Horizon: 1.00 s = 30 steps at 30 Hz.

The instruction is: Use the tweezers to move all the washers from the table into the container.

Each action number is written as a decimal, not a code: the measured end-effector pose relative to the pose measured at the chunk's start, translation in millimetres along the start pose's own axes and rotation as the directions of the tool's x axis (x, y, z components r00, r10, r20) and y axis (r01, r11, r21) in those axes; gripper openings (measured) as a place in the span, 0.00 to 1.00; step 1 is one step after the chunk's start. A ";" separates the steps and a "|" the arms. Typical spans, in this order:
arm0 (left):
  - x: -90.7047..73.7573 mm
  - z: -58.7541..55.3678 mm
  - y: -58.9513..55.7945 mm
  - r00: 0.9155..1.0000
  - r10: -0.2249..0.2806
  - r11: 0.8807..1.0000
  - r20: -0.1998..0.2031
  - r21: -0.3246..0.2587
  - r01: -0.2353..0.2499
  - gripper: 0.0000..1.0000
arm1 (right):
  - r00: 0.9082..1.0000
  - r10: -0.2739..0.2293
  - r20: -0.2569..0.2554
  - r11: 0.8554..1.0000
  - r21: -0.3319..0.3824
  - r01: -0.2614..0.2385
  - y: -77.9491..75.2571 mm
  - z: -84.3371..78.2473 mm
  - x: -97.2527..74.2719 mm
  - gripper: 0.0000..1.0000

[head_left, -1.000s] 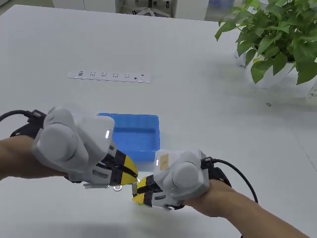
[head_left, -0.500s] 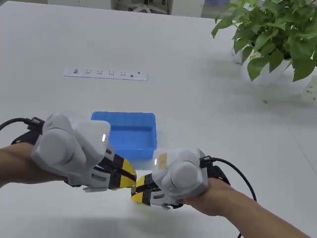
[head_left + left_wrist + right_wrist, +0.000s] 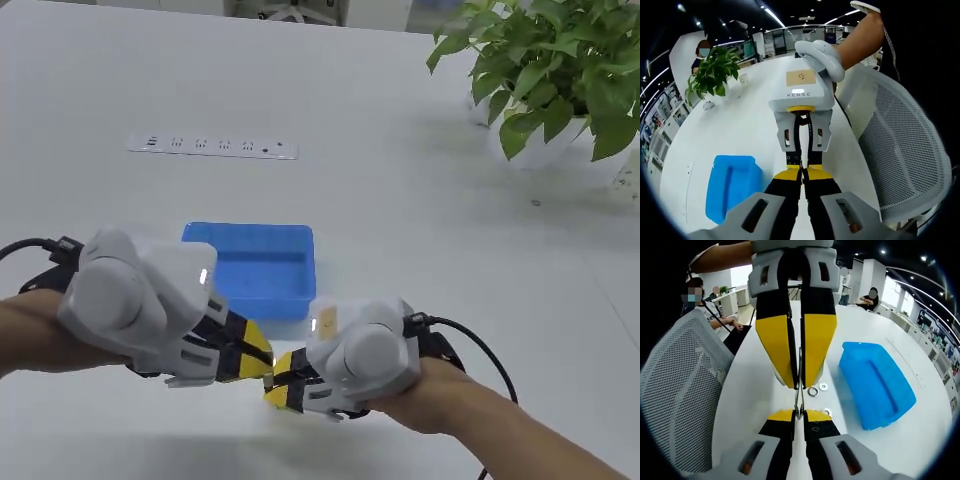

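Low in the head view my two grippers meet tip to tip. The left gripper [image 3: 260,355] points right and the right gripper [image 3: 282,380] points left. In the right gripper view thin metal tweezers [image 3: 798,399] run from between the left gripper's [image 3: 800,382] yellow jaws down into my right gripper's [image 3: 799,415] own jaws. Both pairs of jaws stand closed on the tweezers. Three washers [image 3: 813,390] lie on the white table just right of the tweezers. The blue container [image 3: 255,265] sits behind the grippers, and the blue container [image 3: 875,385] is beyond the washers.
A white power strip [image 3: 212,148] lies farther back on the table [image 3: 400,200]. A potted plant [image 3: 550,70] stands at the back right. A grey mesh chair [image 3: 680,385] is beside the table's near edge. People sit in the background of the right gripper view.
The grippers stay tip to tip, with the left one slightly lower. A washer visible under the left gripper a second ago is now hidden behind it.
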<state>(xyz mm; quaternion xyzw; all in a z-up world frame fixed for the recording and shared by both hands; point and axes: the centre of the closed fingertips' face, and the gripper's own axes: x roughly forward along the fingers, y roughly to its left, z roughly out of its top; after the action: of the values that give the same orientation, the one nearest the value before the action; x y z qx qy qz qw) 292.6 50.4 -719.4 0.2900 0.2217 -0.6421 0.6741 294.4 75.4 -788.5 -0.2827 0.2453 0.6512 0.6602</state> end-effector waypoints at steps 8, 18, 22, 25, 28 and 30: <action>-3.3 5.1 4.3 1.000 0.012 1.000 -0.001 0.013 -0.012 0.06 | 1.000 -0.021 0.005 1.000 -0.008 0.021 -6.0 3.3 -3.5 0.08; -5.0 7.2 9.8 1.000 0.017 0.999 -0.005 0.028 -0.016 0.07 | 0.999 -0.047 0.014 0.999 -0.019 0.047 -14.5 4.5 -6.5 0.09; -4.7 6.0 12.0 1.000 0.016 0.999 -0.009 0.029 -0.016 0.07 | 0.998 -0.056 0.012 0.998 -0.018 0.056 -17.7 2.7 -7.0 0.10; -3.8 5.2 13.1 1.000 0.015 0.999 -0.013 0.033 -0.014 0.07 | 0.998 -0.058 0.011 0.998 -0.018 0.058 -19.0 1.5 -7.2 0.10; -2.8 3.7 14.5 1.000 0.012 0.999 -0.016 0.036 -0.012 0.07 | 0.998 -0.060 0.008 0.998 -0.019 0.060 -19.8 0.4 -6.9 0.10; -2.0 3.1 15.5 1.000 0.011 0.999 -0.018 0.036 -0.010 0.07 | 0.998 -0.061 0.008 0.998 -0.015 0.062 -20.9 -0.6 -6.6 0.10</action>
<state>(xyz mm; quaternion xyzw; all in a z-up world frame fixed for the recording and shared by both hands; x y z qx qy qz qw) 307.7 49.9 -714.2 0.3091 0.2149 -0.6398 0.6700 315.1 70.4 -783.3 -0.2927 0.2292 0.6334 0.6787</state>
